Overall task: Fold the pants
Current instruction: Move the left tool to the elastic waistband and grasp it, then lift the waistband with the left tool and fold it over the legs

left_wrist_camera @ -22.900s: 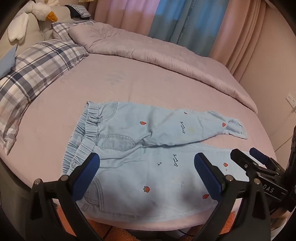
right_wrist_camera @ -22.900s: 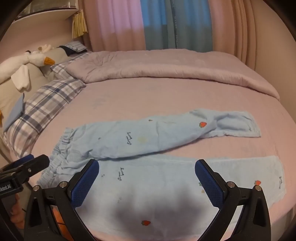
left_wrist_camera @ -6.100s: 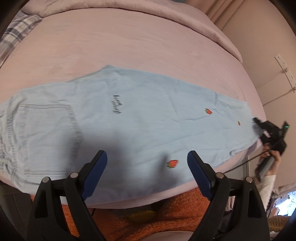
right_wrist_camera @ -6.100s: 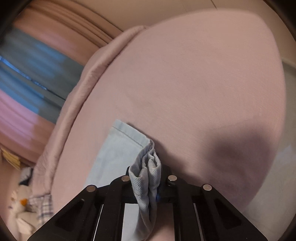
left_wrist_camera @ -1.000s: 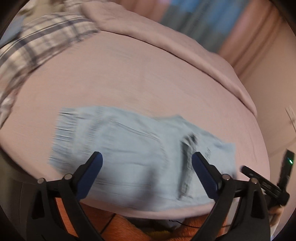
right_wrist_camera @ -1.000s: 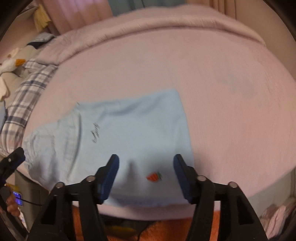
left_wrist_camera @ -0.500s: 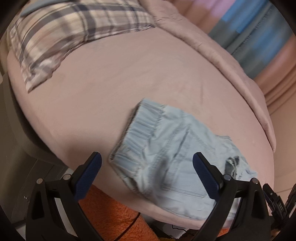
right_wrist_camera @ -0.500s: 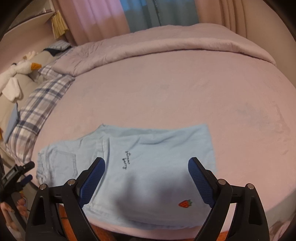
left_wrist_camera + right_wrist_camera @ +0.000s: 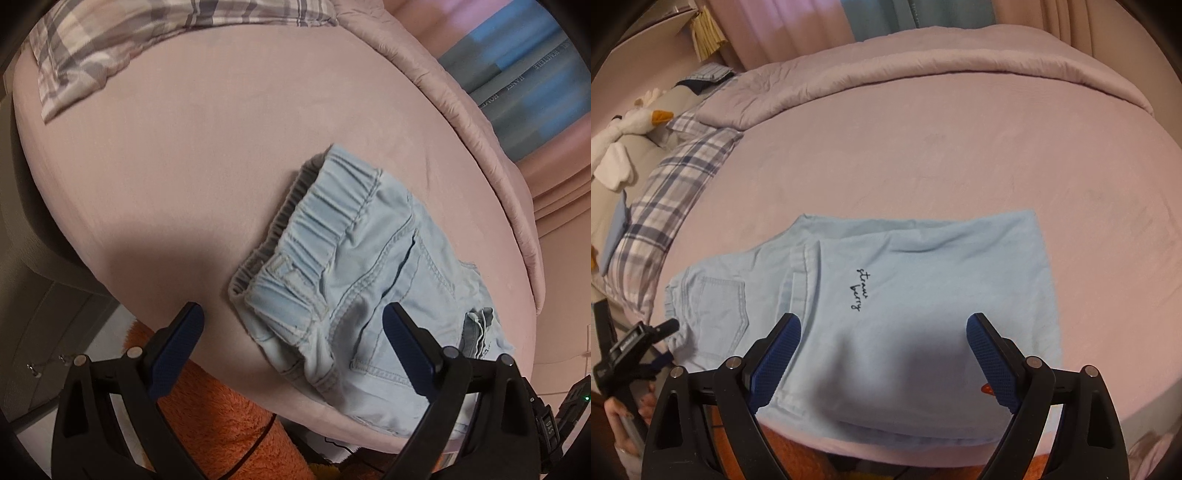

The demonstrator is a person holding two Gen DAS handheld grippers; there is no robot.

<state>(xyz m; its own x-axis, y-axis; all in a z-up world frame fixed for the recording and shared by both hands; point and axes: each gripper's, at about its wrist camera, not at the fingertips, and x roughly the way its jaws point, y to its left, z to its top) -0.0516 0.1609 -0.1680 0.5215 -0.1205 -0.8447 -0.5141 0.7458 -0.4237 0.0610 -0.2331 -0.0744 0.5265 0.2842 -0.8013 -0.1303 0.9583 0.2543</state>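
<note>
A: How are the jaws being held?

B: Both pairs are being held spread wide with nothing between them. The left gripper (image 9: 291, 343) is being hovered above the elastic waistband end, and the right gripper (image 9: 882, 350) is being held above the leg half, near the embroidered word.

A: And where are the pants being kept?

B: The light-blue denim child's pants (image 9: 886, 295) are being left lying flat, doubled over on themselves, near the front edge of the pink-sheeted bed (image 9: 960, 155). That placement is probably being chosen so that both ends are within reach of the grippers from the bedside.

A: What is being hidden?

B: The nearest hem is being cut off behind the right gripper's black frame, and a red motif is being mostly covered by its right pad. How neatly the layers underneath are lying cannot be told. The plaid pillow (image 9: 665, 184) is being cropped at the bed's left edge.
</note>
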